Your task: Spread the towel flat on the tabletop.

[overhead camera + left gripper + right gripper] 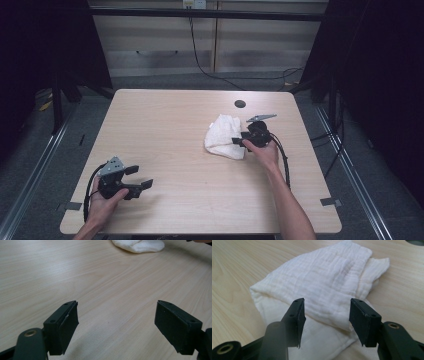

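A crumpled white cloth (222,136) lies on the wooden table (170,125), right of centre. My right gripper (239,141) is at the cloth's right edge and points left into it. In the right gripper view its jaws (325,312) stand apart just over the cloth (324,282), one on either side of a fold, and the pads do not press on it. My left gripper (132,180) rests near the front left corner, open with nothing in it. Bare wood shows between its jaws (116,315), and the cloth (138,245) is far ahead.
A round dark hole (240,104) is in the tabletop behind the cloth and appears again as a hole (415,242) in the right gripper view. Grey tape tabs (330,202) mark the front corners. Cables trail on the floor behind and to the right.
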The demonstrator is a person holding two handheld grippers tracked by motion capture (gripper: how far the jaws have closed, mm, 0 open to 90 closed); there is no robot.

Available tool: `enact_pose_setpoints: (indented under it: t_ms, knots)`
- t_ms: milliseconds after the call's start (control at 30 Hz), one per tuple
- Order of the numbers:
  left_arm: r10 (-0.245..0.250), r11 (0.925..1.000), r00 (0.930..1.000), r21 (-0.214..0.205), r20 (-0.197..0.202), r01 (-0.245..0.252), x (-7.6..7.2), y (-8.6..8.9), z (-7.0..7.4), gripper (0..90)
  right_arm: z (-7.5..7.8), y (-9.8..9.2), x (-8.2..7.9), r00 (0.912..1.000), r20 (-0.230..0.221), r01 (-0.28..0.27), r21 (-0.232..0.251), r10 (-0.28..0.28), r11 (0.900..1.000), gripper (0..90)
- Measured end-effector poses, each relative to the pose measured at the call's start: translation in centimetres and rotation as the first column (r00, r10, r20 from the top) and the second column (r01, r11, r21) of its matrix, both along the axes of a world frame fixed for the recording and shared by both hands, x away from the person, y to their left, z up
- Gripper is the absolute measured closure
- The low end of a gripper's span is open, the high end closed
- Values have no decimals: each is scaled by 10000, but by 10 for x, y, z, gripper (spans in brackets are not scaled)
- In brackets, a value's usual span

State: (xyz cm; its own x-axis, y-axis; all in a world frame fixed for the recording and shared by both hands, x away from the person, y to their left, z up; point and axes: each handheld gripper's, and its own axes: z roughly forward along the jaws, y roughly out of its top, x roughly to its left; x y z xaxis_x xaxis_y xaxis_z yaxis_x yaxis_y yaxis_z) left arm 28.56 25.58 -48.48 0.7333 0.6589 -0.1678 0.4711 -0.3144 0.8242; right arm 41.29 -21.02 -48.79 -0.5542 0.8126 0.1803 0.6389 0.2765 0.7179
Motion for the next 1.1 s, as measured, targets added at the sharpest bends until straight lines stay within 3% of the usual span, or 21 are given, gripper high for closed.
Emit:
enact_pose_setpoints:
  t_ms: [167, 267, 467, 500, 533, 600, 633, 733, 1100]
  knots:
    - [-41, 10000, 10000, 55, -3, 41, 0, 0, 0, 187, -10, 3, 4, 9988, -477, -154, -206, 144, 9997, 470]
    - [-47, 10000, 10000, 54, -49, 47, 1, 0, -1, 188, -14, 3, 3, 9989, -464, -108, -150, 101, 9998, 482]
    - [-75, 9999, 10000, 90, -15, 75, 0, 0, 0, 188, -13, 3, -1, 9988, -475, -152, -525, 127, 9985, 677]
    - [-75, 9999, 10000, 90, -15, 75, 0, 0, 0, 188, -13, 3, -1, 9988, -475, -152, -525, 127, 9985, 677]
    - [-73, 9999, 10000, 99, -10, 73, 0, 0, 0, 187, -12, 5, -3, 9984, -545, -181, -591, 149, 9981, 743]
    - [-63, 9999, 10000, 92, -16, 63, 0, 0, 0, 188, -12, 5, -4, 9983, -551, -206, -570, 174, 9982, 759]
    - [-59, 9999, 10000, 100, -23, 59, 0, 0, 0, 188, -14, 3, -7, 9982, -572, -213, -273, 197, 9994, 785]
    - [-33, 9999, 10000, 101, -58, 33, 0, 0, 0, 188, -16, 1, -11, 9981, -564, -237, 20, 238, 9997, 799]
    - [50, 9998, 10000, 183, -51, -49, 0, 0, 0, 188, -18, 4, -34, 9978, -414, -505, 143, 511, 9986, 803]
